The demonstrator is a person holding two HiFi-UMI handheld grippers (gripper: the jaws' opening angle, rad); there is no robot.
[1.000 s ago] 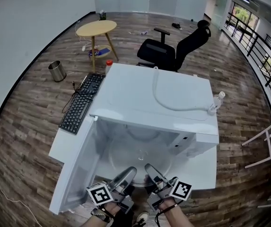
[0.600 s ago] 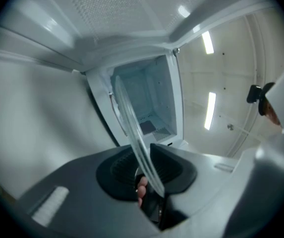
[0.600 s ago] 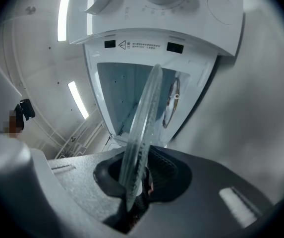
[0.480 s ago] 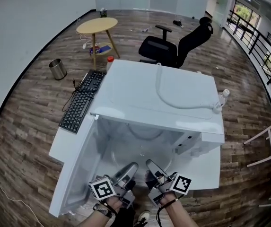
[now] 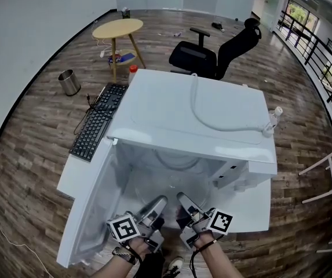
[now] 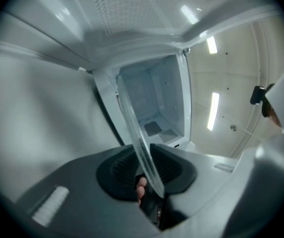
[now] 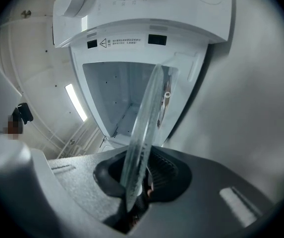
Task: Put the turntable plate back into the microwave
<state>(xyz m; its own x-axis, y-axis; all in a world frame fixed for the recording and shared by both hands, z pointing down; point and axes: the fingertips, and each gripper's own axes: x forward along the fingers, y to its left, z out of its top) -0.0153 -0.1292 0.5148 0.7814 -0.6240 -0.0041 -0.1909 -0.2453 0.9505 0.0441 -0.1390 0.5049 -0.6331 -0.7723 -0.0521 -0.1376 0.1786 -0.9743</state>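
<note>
A clear glass turntable plate (image 5: 154, 181) hangs level in front of the open white microwave (image 5: 194, 114), held by its near rim from both sides. My left gripper (image 5: 159, 202) is shut on the rim at the left, my right gripper (image 5: 183, 200) at the right. In the left gripper view the plate (image 6: 139, 143) runs edge-on between the jaws of the left gripper (image 6: 149, 170), towards the cavity. The right gripper view shows the plate (image 7: 144, 133) pinched the same way in the right gripper (image 7: 139, 175). The microwave door (image 5: 87, 207) stands swung open on the left.
A grey cable (image 5: 212, 120) lies across the microwave's top. A black keyboard (image 5: 93, 129) lies on the white table left of the microwave, and a small bottle (image 5: 273, 120) stands at the right. Behind are an office chair (image 5: 212, 57), a round wooden table (image 5: 117, 29) and a metal bin (image 5: 69, 81).
Both grippers have sunk a little with the plate in front of the microwave opening. Their hold on the rim is unchanged.
</note>
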